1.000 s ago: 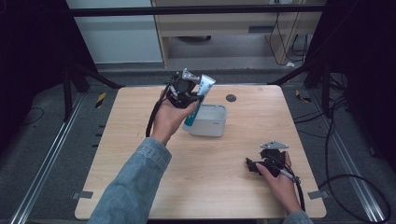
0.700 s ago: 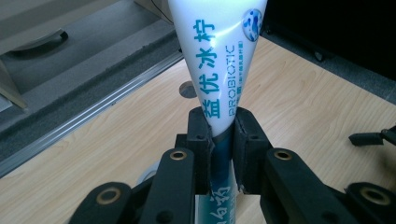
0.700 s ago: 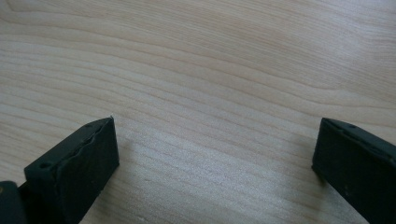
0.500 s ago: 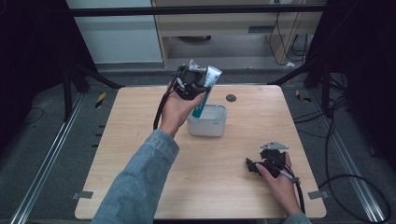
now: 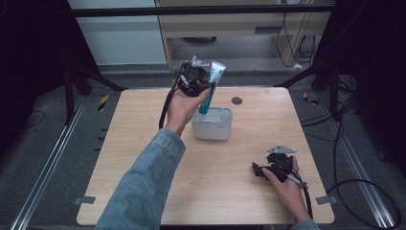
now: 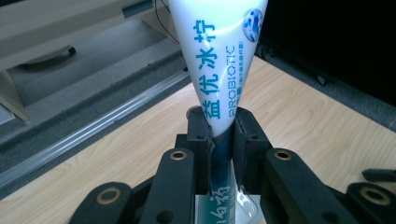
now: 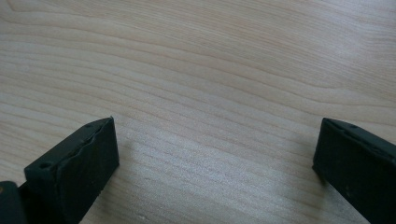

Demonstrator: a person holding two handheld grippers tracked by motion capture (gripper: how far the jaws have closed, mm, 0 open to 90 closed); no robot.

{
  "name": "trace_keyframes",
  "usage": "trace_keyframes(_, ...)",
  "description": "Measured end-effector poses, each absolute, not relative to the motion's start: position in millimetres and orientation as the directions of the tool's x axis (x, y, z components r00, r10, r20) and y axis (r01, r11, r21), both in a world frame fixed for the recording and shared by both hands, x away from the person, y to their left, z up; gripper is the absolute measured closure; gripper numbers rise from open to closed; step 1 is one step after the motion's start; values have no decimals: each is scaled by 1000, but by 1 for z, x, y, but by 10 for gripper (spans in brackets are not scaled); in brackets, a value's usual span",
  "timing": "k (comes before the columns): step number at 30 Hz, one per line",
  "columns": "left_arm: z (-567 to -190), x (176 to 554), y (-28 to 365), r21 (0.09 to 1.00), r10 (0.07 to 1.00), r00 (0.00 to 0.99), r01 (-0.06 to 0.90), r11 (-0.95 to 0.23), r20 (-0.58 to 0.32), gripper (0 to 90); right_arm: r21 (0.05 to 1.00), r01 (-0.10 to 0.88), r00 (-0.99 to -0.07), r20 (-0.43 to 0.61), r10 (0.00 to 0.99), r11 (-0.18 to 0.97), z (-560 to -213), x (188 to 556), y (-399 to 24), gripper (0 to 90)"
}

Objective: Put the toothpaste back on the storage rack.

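Toothpaste tube (image 6: 219, 70) pinched between the left gripper (image 6: 223, 140) fingers, cup (image 5: 213, 124) just below; right gripper (image 7: 215, 154) fingers spread wide over bare desk (image 7: 210, 70).

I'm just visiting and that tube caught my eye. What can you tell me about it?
The tube is a soft, squeezable-looking one, white above and teal toward its lower end, printed with teal Chinese characters, the word PROBIOTIC and a small blue round emblem. The left gripper pinches it between its black jaws. It stands roughly upright, flat wide end up, its teal end pointing down into the small white container on the wooden table.
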State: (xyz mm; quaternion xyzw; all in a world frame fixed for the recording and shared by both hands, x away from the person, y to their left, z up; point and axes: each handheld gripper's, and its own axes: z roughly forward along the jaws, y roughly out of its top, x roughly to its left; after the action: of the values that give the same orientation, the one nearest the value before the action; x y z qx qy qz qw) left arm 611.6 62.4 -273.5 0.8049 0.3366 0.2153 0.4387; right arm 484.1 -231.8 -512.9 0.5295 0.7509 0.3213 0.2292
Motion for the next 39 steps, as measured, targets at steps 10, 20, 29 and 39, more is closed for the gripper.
trace_keyframes(10, -276, 617, 58, 872, 744, 666, 335, -357, 48, 784, 725, 647, -340, -3, 940, 236, -513, 485, -232, 4)
trace_keyframes(20, -275, 615, 56, 903, 748, 662, 293, -315, 46, 785, 725, 647, -340, -2, 941, 235, -513, 485, -232, 4)
trace_keyframes(29, -280, 615, 52, 921, 749, 661, 260, -289, 48, 785, 725, 647, -340, -2, 940, 236, -513, 485, -232, 4)
trace_keyframes(39, -291, 617, 50, 922, 758, 652, 277, -270, 26, 785, 726, 646, -340, -2, 940, 236, -513, 485, -232, 4)
